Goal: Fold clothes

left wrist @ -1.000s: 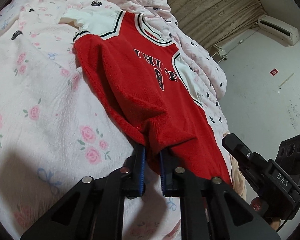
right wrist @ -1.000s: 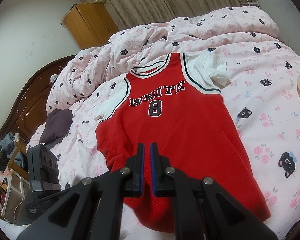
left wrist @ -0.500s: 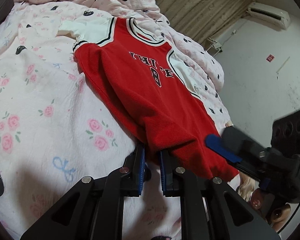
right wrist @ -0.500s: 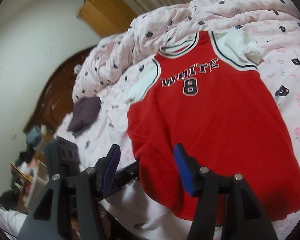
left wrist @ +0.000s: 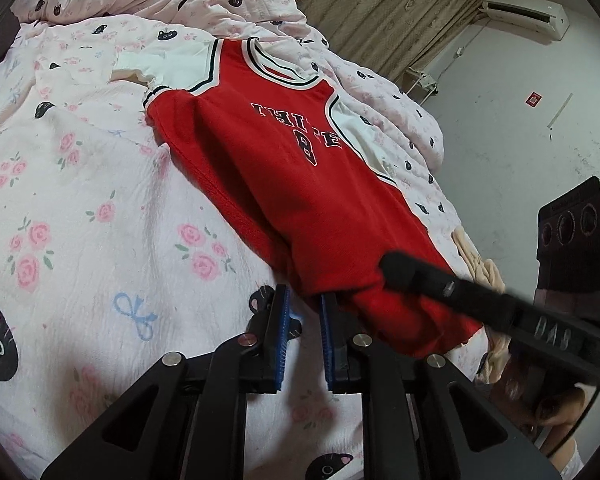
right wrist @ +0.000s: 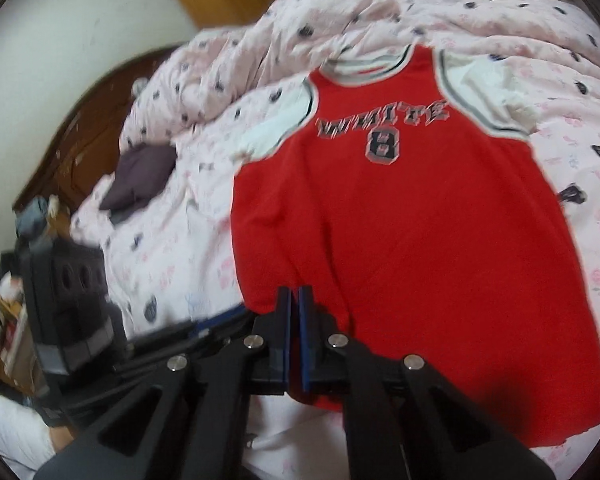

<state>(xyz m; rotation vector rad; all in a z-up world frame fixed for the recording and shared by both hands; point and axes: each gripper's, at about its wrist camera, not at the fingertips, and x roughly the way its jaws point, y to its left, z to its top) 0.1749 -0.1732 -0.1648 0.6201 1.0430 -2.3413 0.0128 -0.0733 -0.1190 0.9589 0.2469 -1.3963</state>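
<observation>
A red basketball jersey [left wrist: 292, 184] with white sleeves and "WHITE 8" on the chest lies face up on the pink bed; it also shows in the right wrist view [right wrist: 419, 232]. My left gripper [left wrist: 303, 304] is shut on the jersey's bottom hem at one corner, red cloth bunched between its blue pads. My right gripper [right wrist: 294, 300] is shut on the hem at the other bottom corner. The right gripper's black body [left wrist: 479, 304] crosses the lower right of the left wrist view.
The pink floral quilt [left wrist: 80, 220] with black cat prints covers the bed and is heaped behind the jersey. A dark purple garment [right wrist: 144, 176] lies by the wooden headboard [right wrist: 80, 136]. A beige cloth [left wrist: 479, 264] hangs at the bed's edge.
My right gripper was shut, opened wide half a second ago, and is now shut on the jersey's hem. My left gripper kept its hold on the hem.
</observation>
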